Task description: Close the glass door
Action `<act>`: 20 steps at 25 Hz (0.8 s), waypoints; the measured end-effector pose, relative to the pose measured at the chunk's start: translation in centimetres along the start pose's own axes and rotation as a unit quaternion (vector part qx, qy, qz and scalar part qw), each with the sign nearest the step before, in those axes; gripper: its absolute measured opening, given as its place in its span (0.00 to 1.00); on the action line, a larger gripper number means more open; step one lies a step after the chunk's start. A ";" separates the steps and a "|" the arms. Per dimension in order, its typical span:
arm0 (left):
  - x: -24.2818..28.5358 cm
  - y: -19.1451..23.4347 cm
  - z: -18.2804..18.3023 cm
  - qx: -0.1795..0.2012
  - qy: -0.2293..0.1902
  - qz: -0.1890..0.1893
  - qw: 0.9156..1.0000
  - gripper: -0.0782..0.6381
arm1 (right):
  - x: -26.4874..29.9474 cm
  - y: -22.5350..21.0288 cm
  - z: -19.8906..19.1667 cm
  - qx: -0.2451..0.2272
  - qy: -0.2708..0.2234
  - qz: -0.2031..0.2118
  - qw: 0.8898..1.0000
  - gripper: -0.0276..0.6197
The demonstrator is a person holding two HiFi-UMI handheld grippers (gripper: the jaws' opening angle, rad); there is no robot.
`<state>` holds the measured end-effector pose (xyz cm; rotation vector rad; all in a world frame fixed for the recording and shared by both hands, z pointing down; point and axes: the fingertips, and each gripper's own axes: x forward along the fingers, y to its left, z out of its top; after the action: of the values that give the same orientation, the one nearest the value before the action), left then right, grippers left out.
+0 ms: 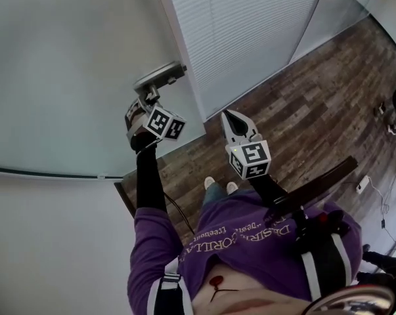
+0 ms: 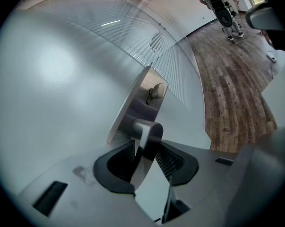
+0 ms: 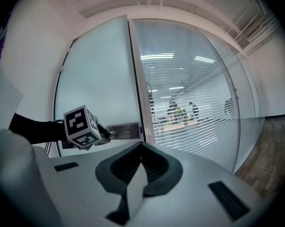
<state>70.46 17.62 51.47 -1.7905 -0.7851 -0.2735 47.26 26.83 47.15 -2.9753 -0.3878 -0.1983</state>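
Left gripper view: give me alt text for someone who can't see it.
The left gripper is shut on the lever handle of a frosted glass door. A metal plate sits behind the handle; wood floor lies at right.

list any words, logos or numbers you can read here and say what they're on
"ORILLA": on the purple shirt, upside down in the head view; a partial reading and not certain.
Rest of the shirt print: too small and warped to read.
Marker cubes: black and white square patterns only, no words.
Door plate: no print that I can see.
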 end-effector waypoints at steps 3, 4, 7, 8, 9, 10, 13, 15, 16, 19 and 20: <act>0.3 0.1 -0.2 -0.002 0.003 0.001 1.000 0.29 | 0.9 0.6 0.2 -0.001 0.000 0.002 1.000 0.04; 0.4 0.1 -0.2 -0.003 0.005 0.001 1.000 0.29 | 1.2 0.8 0.4 -0.002 -0.001 0.003 1.000 0.04; 0.4 0.6 0.1 -0.003 0.007 0.007 1.000 0.29 | 2.2 1.3 1.1 -0.003 -0.006 0.003 1.000 0.04; 0.5 0.7 0.2 -0.002 0.005 0.011 1.000 0.29 | 2.4 1.4 1.3 -0.002 -0.007 0.003 1.000 0.04; 0.5 0.8 0.4 -0.002 0.004 0.013 1.000 0.29 | 2.6 1.5 1.4 -0.002 -0.007 0.002 1.000 0.04; 0.7 0.9 0.5 -0.003 0.004 0.014 1.000 0.29 | 2.9 1.6 1.4 -0.003 -0.007 0.003 1.000 0.04; 1.4 1.4 0.5 -0.005 0.006 0.017 1.000 0.29 | 3.9 2.2 1.3 -0.006 -0.005 0.006 1.000 0.04; 2.0 1.8 0.5 -0.006 0.008 0.021 1.000 0.29 | 4.5 2.4 1.2 -0.009 -0.004 0.007 1.000 0.04; 2.3 1.9 0.5 -0.006 0.008 0.023 1.000 0.29 | 4.7 2.3 1.1 -0.010 -0.004 0.005 1.000 0.04; 3.0 1.9 0.5 -0.008 0.009 0.024 1.000 0.29 | 5.0 2.0 0.8 -0.012 -0.003 0.000 1.000 0.04; 3.2 2.1 0.6 -0.008 0.010 0.025 1.000 0.29 | 5.1 1.9 0.9 -0.013 -0.002 -0.001 1.000 0.04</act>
<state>74.07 18.95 51.40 -1.8165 -0.7257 -0.2655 52.78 26.38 46.85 -3.0015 -0.3904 -0.1989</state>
